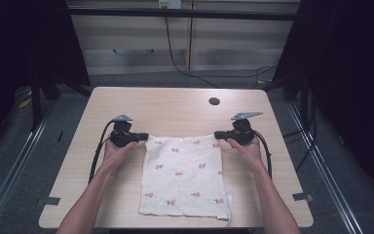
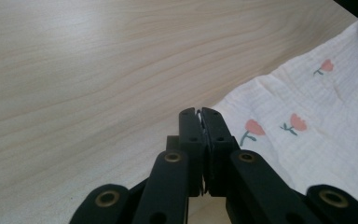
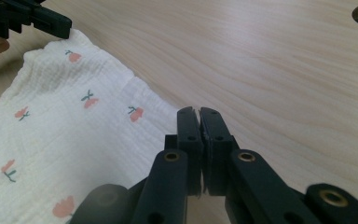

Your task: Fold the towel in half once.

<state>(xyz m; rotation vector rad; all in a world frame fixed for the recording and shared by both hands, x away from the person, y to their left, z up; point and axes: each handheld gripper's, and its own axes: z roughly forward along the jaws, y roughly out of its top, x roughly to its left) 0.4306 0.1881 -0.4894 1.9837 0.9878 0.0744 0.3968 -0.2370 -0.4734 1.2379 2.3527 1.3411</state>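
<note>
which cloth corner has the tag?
The near right corner of the cloth: a small white tag sticks out there. Both far corners sit at the grippers.

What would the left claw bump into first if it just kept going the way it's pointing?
Probably the right claw. The left claw, shut on the flowered cloth's far corner, points across that far edge toward it, with nothing standing between them. Heights are hard to judge, though.
</note>
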